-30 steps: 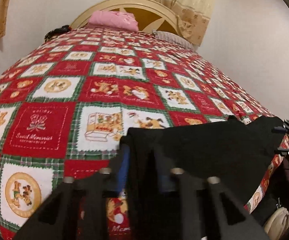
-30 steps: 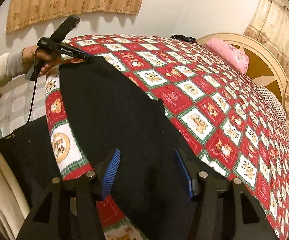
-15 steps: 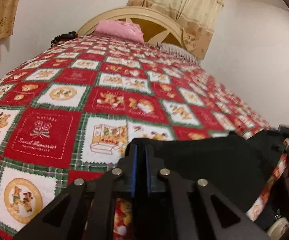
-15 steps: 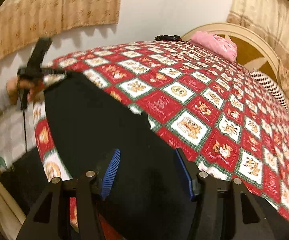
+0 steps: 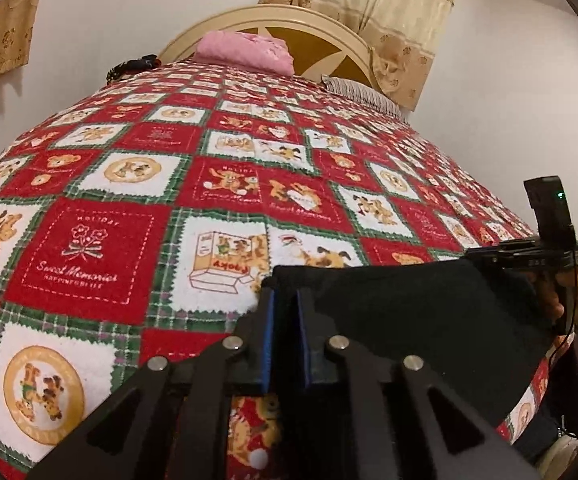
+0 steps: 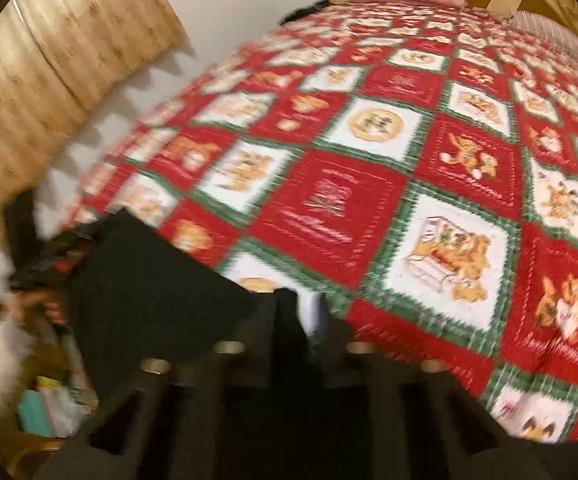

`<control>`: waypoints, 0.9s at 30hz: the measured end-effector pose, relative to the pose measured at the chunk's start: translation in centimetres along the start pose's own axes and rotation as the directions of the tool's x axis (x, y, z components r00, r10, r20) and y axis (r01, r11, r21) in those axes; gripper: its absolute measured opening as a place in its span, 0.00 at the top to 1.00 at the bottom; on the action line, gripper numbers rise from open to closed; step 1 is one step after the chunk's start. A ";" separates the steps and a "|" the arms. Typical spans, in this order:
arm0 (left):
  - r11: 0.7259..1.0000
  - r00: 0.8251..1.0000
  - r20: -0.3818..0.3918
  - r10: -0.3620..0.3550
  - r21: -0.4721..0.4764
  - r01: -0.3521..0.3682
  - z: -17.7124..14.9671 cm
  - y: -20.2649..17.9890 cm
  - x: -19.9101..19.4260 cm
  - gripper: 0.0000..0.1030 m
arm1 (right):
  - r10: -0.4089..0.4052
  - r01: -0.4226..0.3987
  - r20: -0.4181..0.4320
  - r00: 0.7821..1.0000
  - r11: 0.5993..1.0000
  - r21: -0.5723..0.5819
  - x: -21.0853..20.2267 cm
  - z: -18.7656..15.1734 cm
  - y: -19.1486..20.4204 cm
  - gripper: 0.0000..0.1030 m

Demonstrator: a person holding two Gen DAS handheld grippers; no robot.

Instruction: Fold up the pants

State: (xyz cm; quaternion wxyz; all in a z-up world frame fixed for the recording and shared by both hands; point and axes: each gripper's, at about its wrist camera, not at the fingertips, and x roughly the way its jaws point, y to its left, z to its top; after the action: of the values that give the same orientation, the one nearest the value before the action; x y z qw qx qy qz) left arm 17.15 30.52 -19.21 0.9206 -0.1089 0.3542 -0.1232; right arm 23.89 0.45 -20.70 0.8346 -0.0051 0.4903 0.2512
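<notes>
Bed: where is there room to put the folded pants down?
The quilt is bare between the black pants at the near edge and the pink pillow by the headboard. The near edge is crowded: pants and both grippers.

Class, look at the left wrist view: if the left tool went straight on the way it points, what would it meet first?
The left tool, shut on the black pants, would probably meet the patchwork bedspread just beyond the pants' edge; depth is unclear.
</notes>
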 end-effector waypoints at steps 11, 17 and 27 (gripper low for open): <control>0.986 0.992 0.092 0.091 0.128 -0.103 0.1 -5.6 -5.0 0.51 | -0.075 0.072 0.101 0.992 0.997 0.033 -8.3 -3.1 -4.2 0.38; 0.934 0.995 0.013 -0.100 0.347 0.090 0.1 -16.8 -3.5 0.51 | -0.228 0.199 0.178 0.957 0.966 0.167 -17.4 -8.7 -9.7 0.38; 0.701 0.895 -0.246 -0.371 0.558 0.444 -3.6 -36.2 3.1 0.51 | -0.488 0.352 0.201 0.849 0.807 0.474 -28.5 -19.5 -17.2 0.38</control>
State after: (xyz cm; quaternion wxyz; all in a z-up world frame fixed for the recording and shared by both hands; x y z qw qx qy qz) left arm 11.56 -5.02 -13.32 0.8342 0.1201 0.3157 -0.4359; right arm 4.13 -31.35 -11.55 0.9173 0.1045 0.3800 -0.0562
